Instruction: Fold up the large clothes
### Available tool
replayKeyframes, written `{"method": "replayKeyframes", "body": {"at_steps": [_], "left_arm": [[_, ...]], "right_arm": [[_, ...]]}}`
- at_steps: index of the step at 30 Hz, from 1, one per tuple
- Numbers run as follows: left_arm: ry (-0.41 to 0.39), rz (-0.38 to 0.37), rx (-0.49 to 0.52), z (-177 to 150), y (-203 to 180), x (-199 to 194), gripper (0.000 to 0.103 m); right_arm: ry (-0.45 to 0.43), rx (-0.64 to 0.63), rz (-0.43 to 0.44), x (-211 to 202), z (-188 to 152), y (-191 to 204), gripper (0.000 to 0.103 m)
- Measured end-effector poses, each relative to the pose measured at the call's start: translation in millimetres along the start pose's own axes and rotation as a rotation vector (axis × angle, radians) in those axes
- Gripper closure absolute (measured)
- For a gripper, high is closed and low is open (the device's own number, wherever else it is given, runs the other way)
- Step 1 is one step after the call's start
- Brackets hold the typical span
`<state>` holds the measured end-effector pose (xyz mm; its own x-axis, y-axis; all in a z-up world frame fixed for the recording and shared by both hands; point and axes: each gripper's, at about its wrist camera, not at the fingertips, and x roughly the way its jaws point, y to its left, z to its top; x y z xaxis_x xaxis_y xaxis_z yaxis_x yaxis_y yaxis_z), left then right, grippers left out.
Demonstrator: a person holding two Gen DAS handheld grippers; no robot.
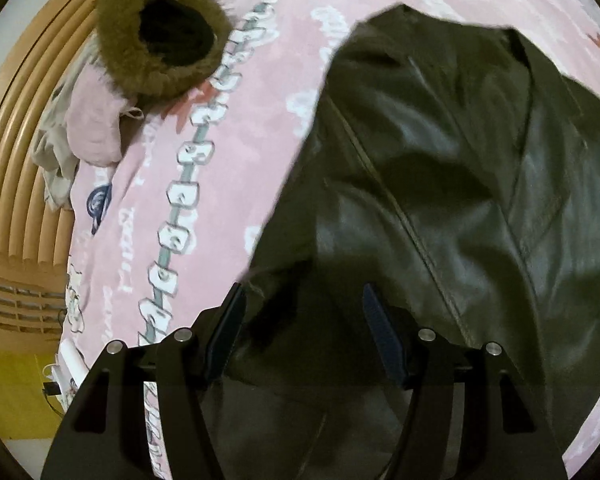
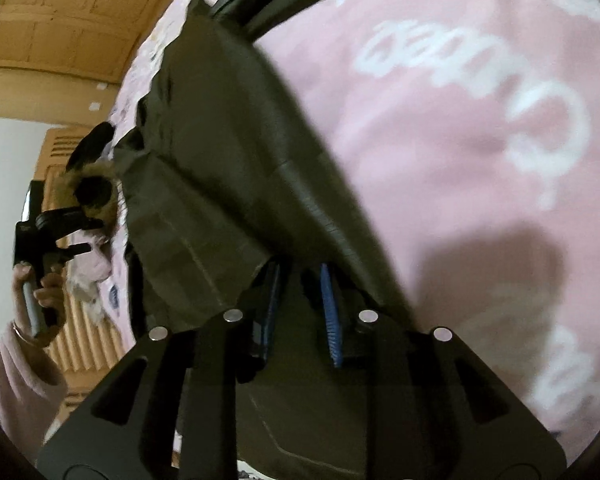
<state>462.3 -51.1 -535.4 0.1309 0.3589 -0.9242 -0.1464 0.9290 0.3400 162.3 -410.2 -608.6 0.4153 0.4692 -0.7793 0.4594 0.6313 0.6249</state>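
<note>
- The dark leather-like jacket (image 1: 440,184) lies spread on the bed, over the pink printed bedsheet (image 1: 268,92), probably so that its panels can be flattened and folded across a wide, soft surface.
- The left gripper (image 1: 302,308) hovers above the jacket's near part with its jaws apart and nothing between them; it looks free to take a new hold.
- The right gripper (image 2: 300,280) sits at the jacket's edge (image 2: 220,184) with its jaws only slightly apart. A fold of dark cloth lies right at their tips, but whether the pads press on it cannot be told.
- A fur-trimmed hood (image 1: 160,36) and a pale pink garment (image 1: 96,120) rest near the wooden headboard (image 1: 16,152), apparently put aside, well apart from the jacket.
- The sheet carries white cursive lettering (image 2: 480,80) and a strip of small framed figures (image 1: 204,128); blur leaves none of it readable, and no brand or label shows on the jacket.
</note>
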Motion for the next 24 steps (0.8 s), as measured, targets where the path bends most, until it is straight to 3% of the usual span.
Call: {"method": "replayKeyframes", "body": {"at_steps": [7, 11, 14, 16, 18, 20, 23, 24], "left_arm": [[-0.069, -0.007, 0.047, 103.0, 7.0, 19.7, 0.045], [-0.005, -0.051, 0.142, 163.1, -9.5, 50.0, 0.044], [0.026, -0.039, 0.187, 191.8, -23.6, 72.3, 0.044], [0.078, -0.051, 0.21, 202.7, -32.7, 91.1, 0.044], [0.1, -0.002, 0.236, 207.6, -43.5, 111.9, 0.044], [0.084, 0.051, 0.192, 209.8, -41.7, 122.7, 0.045], [0.114, 0.052, -0.084, 218.0, -1.2, 143.2, 0.045], [0.128, 0.057, -0.128, 219.9, 8.0, 149.3, 0.047]], "right_arm": [[-0.129, 0.035, -0.046, -21.6, 28.7, 16.2, 0.079], [-0.178, 0.026, 0.004, -11.6, 47.4, 56.7, 0.079], [-0.141, -0.045, 0.08, 6.0, 54.5, 95.1, 0.079], [-0.048, -0.109, 0.134, 33.9, 53.0, 115.8, 0.078], [0.043, -0.156, 0.05, 65.6, 48.8, 124.2, 0.078], [0.101, -0.156, -0.022, 98.4, 41.6, 122.0, 0.078], [0.076, -0.152, -0.054, 122.2, 34.6, 120.3, 0.081], [0.064, -0.157, -0.053, 126.0, 33.3, 123.0, 0.081]]}}
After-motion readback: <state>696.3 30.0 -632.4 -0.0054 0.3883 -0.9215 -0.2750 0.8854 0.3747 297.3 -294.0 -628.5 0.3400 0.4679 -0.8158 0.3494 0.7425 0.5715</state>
